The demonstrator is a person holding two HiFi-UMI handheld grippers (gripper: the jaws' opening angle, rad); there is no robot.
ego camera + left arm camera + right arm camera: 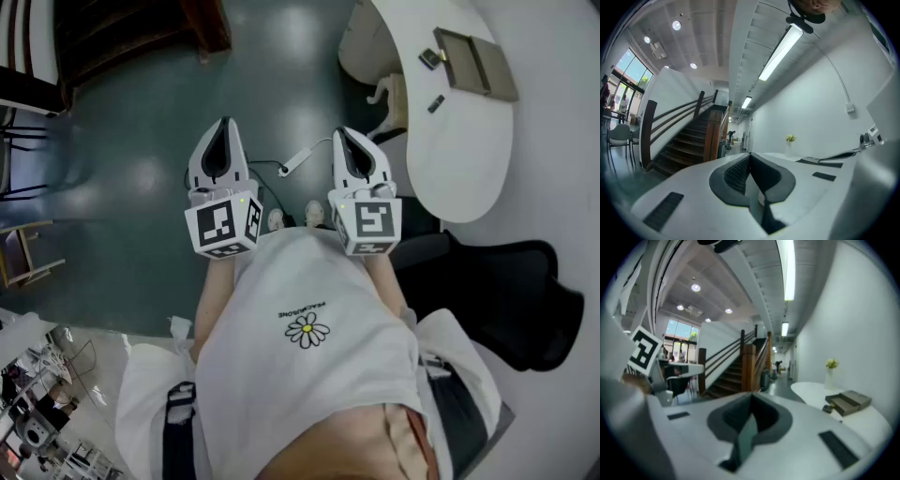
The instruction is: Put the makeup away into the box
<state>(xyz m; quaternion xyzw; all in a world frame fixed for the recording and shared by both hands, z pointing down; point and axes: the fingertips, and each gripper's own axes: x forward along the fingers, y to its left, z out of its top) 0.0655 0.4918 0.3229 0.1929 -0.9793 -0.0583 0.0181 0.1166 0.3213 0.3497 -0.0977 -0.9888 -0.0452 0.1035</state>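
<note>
At the upper right of the head view, the white tabletop (459, 169) is cut off by the frame's top edge, and the box (473, 61) on it is seen whole but small. Two bits of makeup are laid on the tabletop outside the box: a small dark piece (429, 58) just beside its left side and a dark stick (436, 103) nearer the rounded end (what kind each is cannot be made out). In the right gripper view only the box (848, 401) and one dark piece beside it are shown, with a vase of yellow flowers (830, 371) behind them. The left gripper (223, 122) and right gripper (339, 131) are held side by side over the dark floor (141, 141), well apart from the tabletop. Each is closed tip to tip, with nothing caught between. A white cable (295, 161) is seen on the floor between them, and a black chair (506, 281) is set near the tabletop's rounded end. Open floor is left ahead toward the stairs (689, 140).
</note>
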